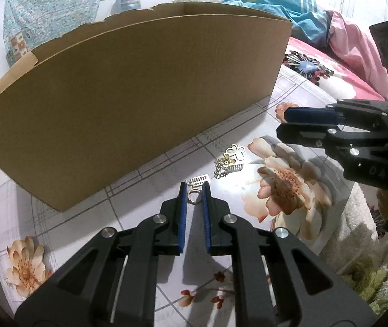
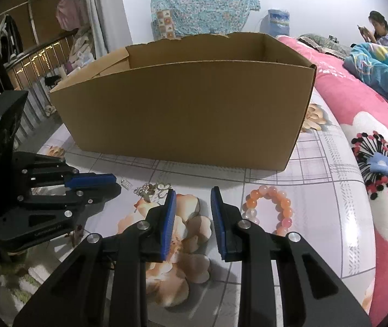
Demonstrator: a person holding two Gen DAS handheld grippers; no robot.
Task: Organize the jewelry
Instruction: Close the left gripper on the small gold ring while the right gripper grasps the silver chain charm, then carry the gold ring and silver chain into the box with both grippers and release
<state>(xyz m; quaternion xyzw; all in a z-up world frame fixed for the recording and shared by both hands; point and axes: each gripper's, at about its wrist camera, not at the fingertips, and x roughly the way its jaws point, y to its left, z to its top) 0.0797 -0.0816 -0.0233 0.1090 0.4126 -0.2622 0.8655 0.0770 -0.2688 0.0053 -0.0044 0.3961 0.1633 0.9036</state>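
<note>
A small gold ring earring with a silver comb-like charm (image 1: 194, 192) lies on the floral tablecloth between my left gripper's (image 1: 194, 188) blue fingertips; the jaws stand a little apart around it, not closed. Just beyond lies a small heap of gold and silver earrings (image 1: 228, 162), also in the right wrist view (image 2: 151, 188). An orange and pink bead bracelet (image 2: 270, 204) lies right of my right gripper (image 2: 193, 190), which is open and empty above the cloth. A large open cardboard box (image 2: 183, 114) stands behind, also in the left wrist view (image 1: 128, 103).
The table has a floral cloth (image 2: 316, 190). A pink floral blanket (image 2: 371, 150) lies to the right, with a seated person (image 2: 382, 31) far behind. A railing and hanging clothes (image 2: 30, 54) are at the left.
</note>
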